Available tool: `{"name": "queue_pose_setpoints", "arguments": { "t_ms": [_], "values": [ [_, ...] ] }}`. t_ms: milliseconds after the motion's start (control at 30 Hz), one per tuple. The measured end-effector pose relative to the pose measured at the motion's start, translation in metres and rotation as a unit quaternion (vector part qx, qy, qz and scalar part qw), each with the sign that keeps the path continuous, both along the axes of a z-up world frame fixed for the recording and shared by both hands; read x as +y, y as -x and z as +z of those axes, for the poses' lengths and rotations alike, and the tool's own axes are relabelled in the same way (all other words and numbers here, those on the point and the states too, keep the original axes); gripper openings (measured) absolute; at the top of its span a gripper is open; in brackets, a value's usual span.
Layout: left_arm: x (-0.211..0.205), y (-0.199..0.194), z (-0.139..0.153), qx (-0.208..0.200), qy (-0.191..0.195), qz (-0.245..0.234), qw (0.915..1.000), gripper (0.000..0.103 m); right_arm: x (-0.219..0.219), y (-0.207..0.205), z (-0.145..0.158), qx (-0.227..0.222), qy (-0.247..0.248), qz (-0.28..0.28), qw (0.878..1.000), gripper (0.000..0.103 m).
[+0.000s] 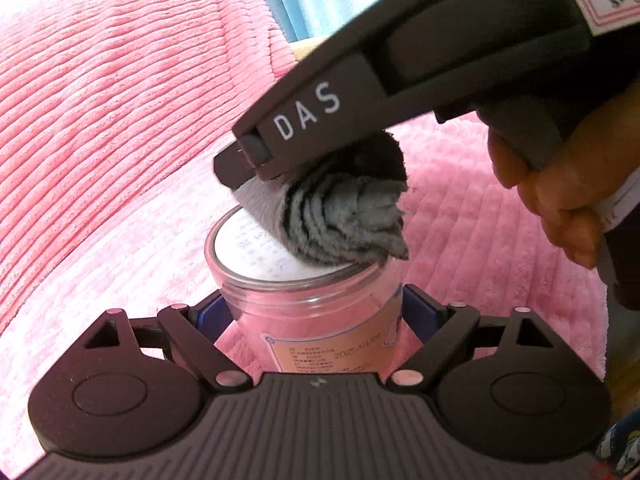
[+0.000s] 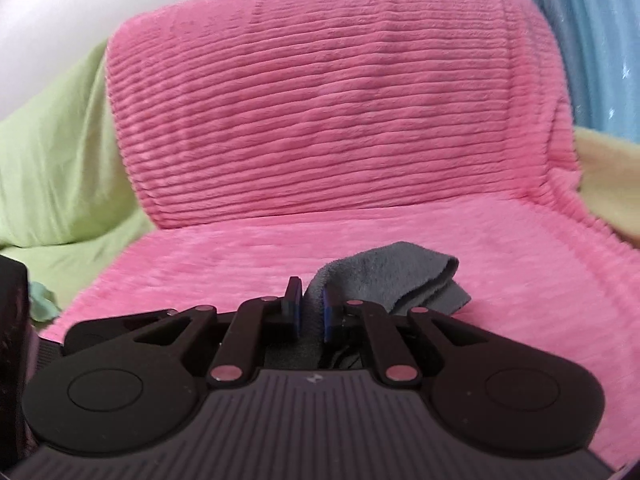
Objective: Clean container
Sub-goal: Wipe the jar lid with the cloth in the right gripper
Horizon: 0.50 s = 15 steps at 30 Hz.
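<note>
left hand-held gripper [image 1: 316,316] clamps jar [image 1: 308,300] | right hand-held gripper [image 2: 311,314] pinches cloth [image 2: 384,276], jar unseen

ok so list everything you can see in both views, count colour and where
clear jar: 1, see-through with a white top and a printed label, held between the left gripper's fingers
grey cloth: 1, grey, folded, clamped in the right gripper and touching the jar's top
pink blanket: 1, ribbed pink plush, covering the seat and its back
green fabric: 1, light green, left of the blanket in the right wrist view
blue curtain: 1, light blue, behind at the right
yellow fabric: 1, pale yellow, right edge
left gripper: 1, black with blue pads, shut on the jar
right gripper: 1, black with blue pads, shut on the cloth
hand: 1, gripping the right gripper's handle
</note>
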<state>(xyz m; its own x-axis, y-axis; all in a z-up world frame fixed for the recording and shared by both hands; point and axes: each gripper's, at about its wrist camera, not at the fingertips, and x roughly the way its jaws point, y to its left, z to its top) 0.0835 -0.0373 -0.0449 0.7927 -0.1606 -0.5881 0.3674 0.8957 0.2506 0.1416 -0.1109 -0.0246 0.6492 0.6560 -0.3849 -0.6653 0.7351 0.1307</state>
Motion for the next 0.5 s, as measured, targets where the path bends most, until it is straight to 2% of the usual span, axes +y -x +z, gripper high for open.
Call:
{"name": "queue_pose_setpoints", "arguments": {
  "t_ms": [200, 400, 500],
  "values": [
    [-0.006, -0.002, 0.003, -0.008, -0.009, -0.006, 0.9999, 0.087, -0.014, -0.008, -0.001, 0.001, 0.044, -0.082, 0.996, 0.006],
    [-0.005, -0.007, -0.001, -0.002, -0.010, -0.002, 0.9999, 0.087, -0.045, -0.025, -0.019, 0.053, 0.083, -0.157, 0.983, 0.007],
    [-0.006, -0.009, -0.004, 0.004, -0.008, 0.002, 1.0000, 0.088, -0.057, -0.020, -0.013, 0.042, 0.058, -0.162, 0.984, 0.007]
  ]
}}
